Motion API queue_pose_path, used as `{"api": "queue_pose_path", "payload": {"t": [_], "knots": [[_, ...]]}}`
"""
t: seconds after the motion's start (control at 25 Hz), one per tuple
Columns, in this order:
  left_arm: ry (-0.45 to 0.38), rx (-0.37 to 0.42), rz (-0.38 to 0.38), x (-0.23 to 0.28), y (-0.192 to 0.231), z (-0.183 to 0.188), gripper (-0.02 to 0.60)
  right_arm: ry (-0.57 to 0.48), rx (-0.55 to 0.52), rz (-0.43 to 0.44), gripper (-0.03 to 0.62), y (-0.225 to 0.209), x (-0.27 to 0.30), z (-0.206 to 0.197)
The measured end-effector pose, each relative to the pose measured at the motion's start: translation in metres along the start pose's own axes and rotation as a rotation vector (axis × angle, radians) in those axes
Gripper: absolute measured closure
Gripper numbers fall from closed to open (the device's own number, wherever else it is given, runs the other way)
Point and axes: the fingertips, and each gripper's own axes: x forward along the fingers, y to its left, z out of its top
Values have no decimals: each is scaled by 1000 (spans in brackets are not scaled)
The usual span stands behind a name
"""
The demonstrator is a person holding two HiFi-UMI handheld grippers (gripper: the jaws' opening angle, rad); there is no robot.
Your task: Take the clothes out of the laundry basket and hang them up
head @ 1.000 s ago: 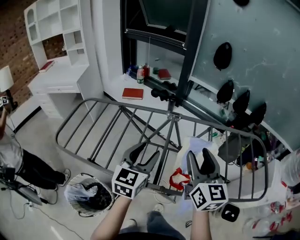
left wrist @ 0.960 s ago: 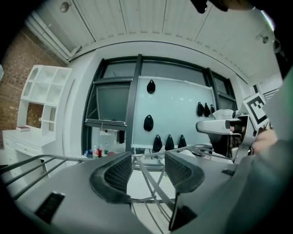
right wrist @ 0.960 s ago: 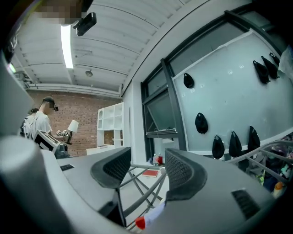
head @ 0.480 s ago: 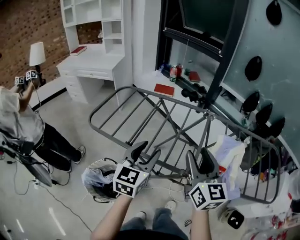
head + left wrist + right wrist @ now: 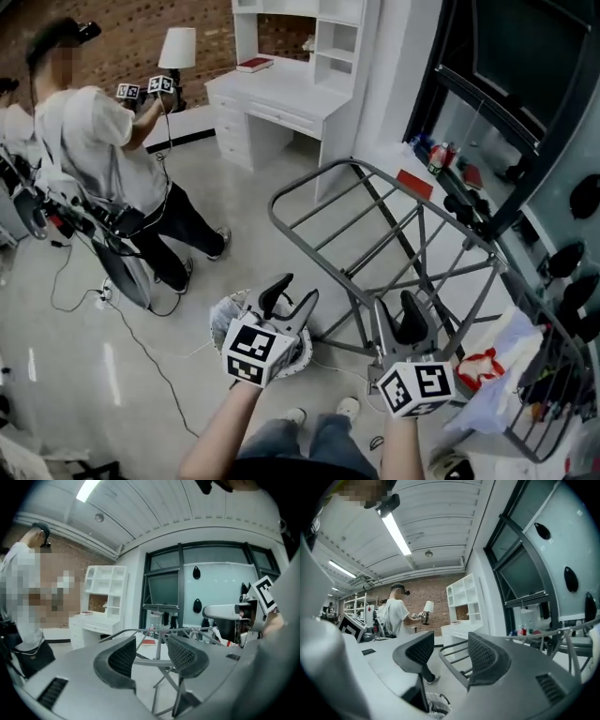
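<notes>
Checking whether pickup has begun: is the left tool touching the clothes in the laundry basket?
Apart. The left gripper view shows the left tool with jaws open and empty, only the drying rack beyond them.

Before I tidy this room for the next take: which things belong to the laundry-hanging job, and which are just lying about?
Part of the job:
laundry basket
drying rack
white garment draped on the rack
left hand-held gripper and right hand-held gripper, both open and empty

Just lying about:
lamp
red book on the white desk
bottles
</notes>
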Motion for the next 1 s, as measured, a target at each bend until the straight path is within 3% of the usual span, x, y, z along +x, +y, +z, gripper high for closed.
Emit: {"api": "queue_pose_path", "payload": {"t": [0.28, 0.6, 0.8, 1.0], "knots": [[29, -63, 254, -90, 84, -36, 362, 77, 3, 247, 367, 104, 50, -34], [62, -153, 505, -134, 115, -73, 364, 157, -24, 533, 367, 160, 83, -68], [66, -192, 582, -152, 109, -85, 365, 187, -48, 624, 368, 173, 77, -81], [64, -214, 662, -152, 99, -86, 365, 222, -51, 657, 368, 160, 76, -80]]}}
